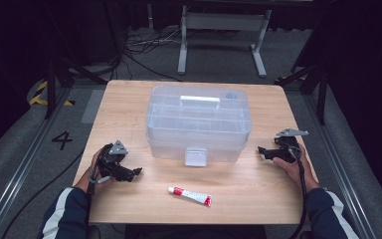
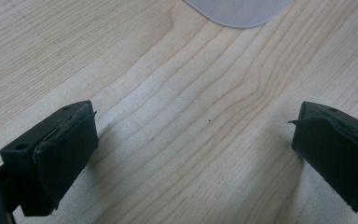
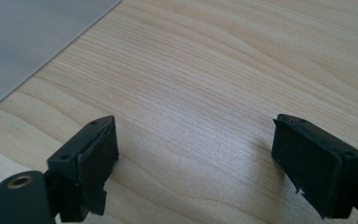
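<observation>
A clear plastic storage box (image 1: 199,124) with a white handle and a front latch stands shut in the middle of the wooden table (image 1: 129,99). In front of it lies a small white and red tube (image 1: 190,196). My left gripper (image 1: 135,172) rests on the table at the left, held by a hand, jaws wide apart over bare wood (image 2: 193,140). My right gripper (image 1: 261,151) rests at the right, pointing toward the box, also open with nothing between its jaws (image 3: 193,154). A corner of the box (image 2: 237,9) appears at the top of the left gripper view.
The box wall (image 3: 32,42) fills the upper left of the right gripper view. Beyond the table lie cables (image 1: 144,47) and a white frame's legs (image 1: 221,40) on grey floor. Metal rails (image 1: 25,164) run along both sides of the table.
</observation>
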Motion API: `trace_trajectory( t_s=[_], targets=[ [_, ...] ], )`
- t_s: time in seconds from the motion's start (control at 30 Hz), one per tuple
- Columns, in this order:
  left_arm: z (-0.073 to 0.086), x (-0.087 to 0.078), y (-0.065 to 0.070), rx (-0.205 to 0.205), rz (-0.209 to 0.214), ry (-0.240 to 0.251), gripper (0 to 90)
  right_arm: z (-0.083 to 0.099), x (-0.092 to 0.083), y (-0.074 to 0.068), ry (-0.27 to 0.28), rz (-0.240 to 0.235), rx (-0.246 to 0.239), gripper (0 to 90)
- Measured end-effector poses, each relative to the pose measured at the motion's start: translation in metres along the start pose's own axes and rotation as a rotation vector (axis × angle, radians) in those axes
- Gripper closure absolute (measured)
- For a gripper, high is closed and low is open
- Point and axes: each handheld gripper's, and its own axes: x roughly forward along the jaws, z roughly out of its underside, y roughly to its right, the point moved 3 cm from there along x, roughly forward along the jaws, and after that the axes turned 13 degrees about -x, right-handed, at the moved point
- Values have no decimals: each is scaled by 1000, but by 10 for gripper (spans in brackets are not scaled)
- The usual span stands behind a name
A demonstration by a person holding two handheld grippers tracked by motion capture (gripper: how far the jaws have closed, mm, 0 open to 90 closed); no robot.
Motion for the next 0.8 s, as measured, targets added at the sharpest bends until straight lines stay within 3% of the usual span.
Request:
trace_trajectory(
  t_s=[0.2, 0.33, 0.47, 0.8],
  targets=[
    [0, 0, 0, 1, 1, -1, 4, 0, 0, 0, -4, 10, 14, 147],
    [0, -1, -3, 30, 29, -9, 1, 0, 0, 0, -2, 8, 11, 147],
    [-1, 0, -4, 38, 28, -9, 0, 2, -1, 2, -2, -4, -4, 146],
    [0, -1, -3, 27, 25, -6, 4, -3, -5, -1, -22, 2, -9, 213]
  ],
)
